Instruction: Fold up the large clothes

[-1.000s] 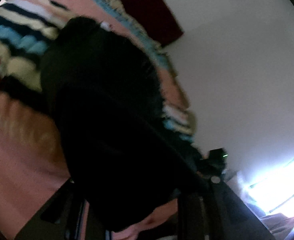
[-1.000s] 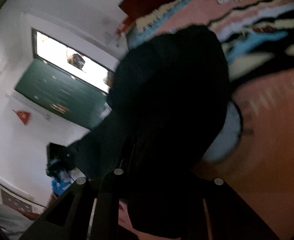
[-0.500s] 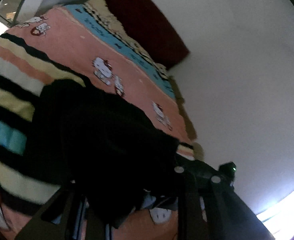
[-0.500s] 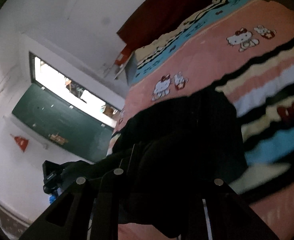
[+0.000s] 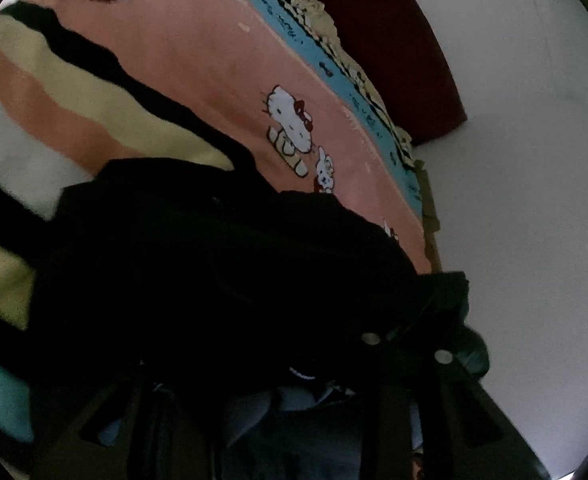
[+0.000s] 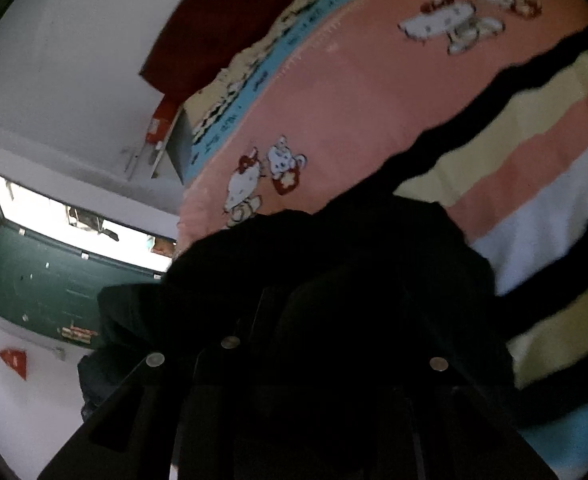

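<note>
Both tongs, left [image 5: 254, 396] and right [image 6: 314, 360], grasp the black garment [image 5: 214, 264] above the bedspread [image 5: 222, 60].

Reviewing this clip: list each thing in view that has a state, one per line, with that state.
Black cloth garment: bunched on the bed, covering both grippers' fingers.
Left gripper: fingers buried in garment, open or shut unclear.
Right gripper: likewise hidden, unclear.
Pink cartoon-cat striped blanket: spread flat over the bed.
Green door: appears shut.
</note>
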Demonstrator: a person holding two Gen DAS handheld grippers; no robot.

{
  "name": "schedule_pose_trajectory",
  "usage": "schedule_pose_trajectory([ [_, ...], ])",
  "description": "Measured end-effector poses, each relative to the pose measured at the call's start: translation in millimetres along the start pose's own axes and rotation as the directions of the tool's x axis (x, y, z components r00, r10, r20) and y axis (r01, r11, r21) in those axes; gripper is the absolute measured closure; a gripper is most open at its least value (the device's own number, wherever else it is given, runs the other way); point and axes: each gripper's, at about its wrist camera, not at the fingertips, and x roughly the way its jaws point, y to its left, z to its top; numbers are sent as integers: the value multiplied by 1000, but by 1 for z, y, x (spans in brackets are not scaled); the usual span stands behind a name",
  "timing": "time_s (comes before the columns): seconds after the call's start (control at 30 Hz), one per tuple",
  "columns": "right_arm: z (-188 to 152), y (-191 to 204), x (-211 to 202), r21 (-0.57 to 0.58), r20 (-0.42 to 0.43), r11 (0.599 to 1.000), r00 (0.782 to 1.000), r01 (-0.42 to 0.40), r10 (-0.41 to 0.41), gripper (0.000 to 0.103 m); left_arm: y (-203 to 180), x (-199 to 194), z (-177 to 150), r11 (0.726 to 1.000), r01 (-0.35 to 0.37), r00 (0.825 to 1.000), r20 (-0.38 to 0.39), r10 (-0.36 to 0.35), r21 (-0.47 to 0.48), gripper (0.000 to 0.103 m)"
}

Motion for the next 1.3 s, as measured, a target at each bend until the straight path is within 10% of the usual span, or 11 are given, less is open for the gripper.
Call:
schedule_pose_trajectory([
  [0.3, 7, 3, 7, -11, 56, 999, 998, -33, 33, 72, 6, -15, 3, 988, 135, 989, 63, -131, -73, 62],
  [0.53, 7, 22, -36, -45, 137, 997, 989, -58, 64, 30, -12, -80, 11, 969, 228, 959, 194, -207, -97, 46],
  [0.77, -13, 66, -77, -204, 189, 978, 982, 29, 10, 28, -64, -114, -17, 991, -37, 982, 191, 12, 127, 46],
  [1.07, -53, 122, -40, -495, 207, 816, 953, 298, -223, 27, -127, -18, -59, 834, -327, 945, 158, 286, 445, 46],
  [1.3, -29, 112, -48, -429, 356, 808, 898, 403, -259, 28, -130, 51, -44, 809, -364, 931, 145, 336, 461, 46],
])
